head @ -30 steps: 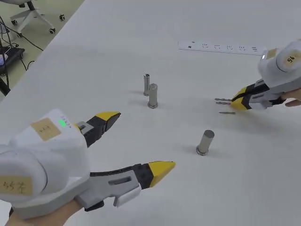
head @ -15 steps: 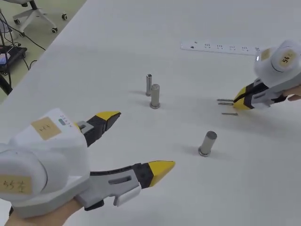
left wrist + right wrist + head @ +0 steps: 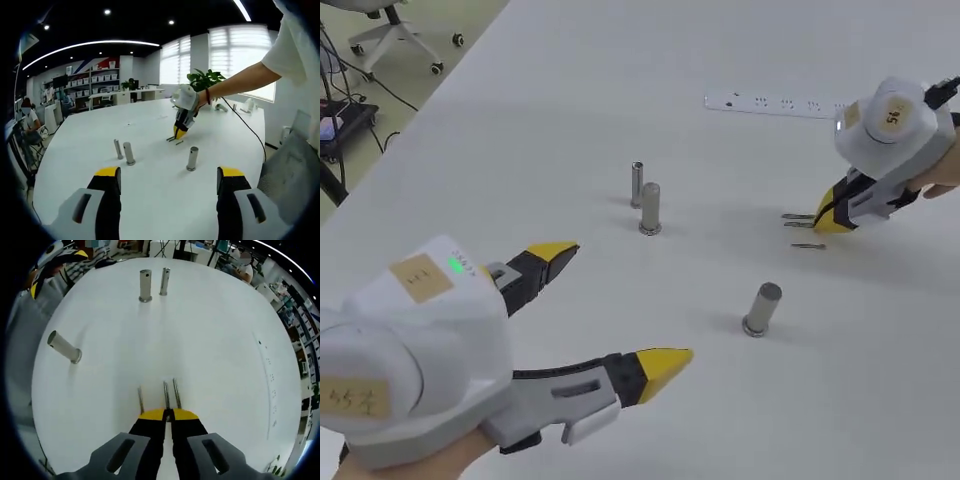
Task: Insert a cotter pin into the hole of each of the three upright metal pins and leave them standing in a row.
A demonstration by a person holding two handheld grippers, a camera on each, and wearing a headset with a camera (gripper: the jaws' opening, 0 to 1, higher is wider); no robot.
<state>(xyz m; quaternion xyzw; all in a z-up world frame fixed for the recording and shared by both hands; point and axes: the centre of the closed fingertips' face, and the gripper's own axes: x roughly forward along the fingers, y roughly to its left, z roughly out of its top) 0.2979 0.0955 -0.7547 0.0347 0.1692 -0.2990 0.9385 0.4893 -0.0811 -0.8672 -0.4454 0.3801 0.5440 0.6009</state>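
Basically one big white table [image 3: 570,80], with everything on it.

Left gripper [image 3: 615,304] is at the near left, above the tabletop. Its yellow-tipped black jaws are spread wide and hold nothing. Its own view shows the same wide gap [image 3: 167,172] aimed across the table at the metal pins.

Right gripper [image 3: 825,222] is at the far right, tips down at the table surface. Its jaws are pressed together [image 3: 167,414], with the tips at the near end of the cotter pins. The middle cotter pin runs right up to the tip seam, and I can't tell if it is actually pinched. From the left gripper view it sits beyond the metal pins [image 3: 179,132].

White power strip [image 3: 775,103] lies flat at the far right, well beyond the right gripper.

Three metal pins, grey cylinders on a wider round foot, all stand on end:
- thick pin [image 3: 650,208] at centre
- thin pin [image 3: 637,183] just behind it, nearly touching; the right gripper view shows these two side by side at the far end [image 3: 145,285] [image 3: 164,281]
- lone pin [image 3: 760,309] nearer and to the right, well apart from the pair [image 3: 64,347]

Three cotter pins [image 3: 798,223], thin grey slivers, lie flat just left of the right gripper tips. Two are close together [image 3: 166,395] [image 3: 176,392] and one sits slightly apart [image 3: 140,399]. All are well apart from the metal pins.
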